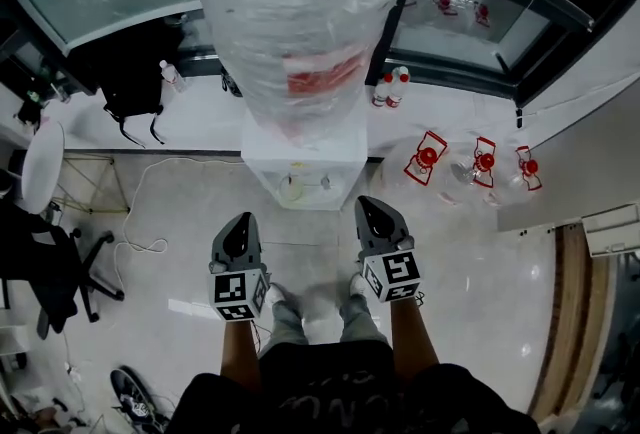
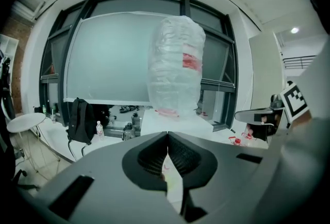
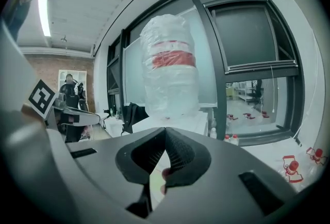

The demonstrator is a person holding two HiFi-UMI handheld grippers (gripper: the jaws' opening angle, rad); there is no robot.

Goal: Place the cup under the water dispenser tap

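Left hand-held gripper (image 1: 242, 220) and right hand-held gripper (image 1: 370, 204), both pinched together empty, face one water dispenser (image 1: 335, 194) holding one cup (image 1: 291, 187).

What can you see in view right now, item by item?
water dispenser: one, white, centre, by the window
water bottle: one, clear, plastic-wrapped, red label, on top of the dispenser
cup: one, pale, in the dispenser's tap bay
small bottles: two, red caps, right of the dispenser
backpack: one, black, by the window at left
red-and-white items: three, on the floor at right, kind unclear
round table: one, white, far left
office chair: one, black, lower left
left tool: one, grey, shut, empty
right tool: one, grey, shut, empty
legs: two, grey, below the tools
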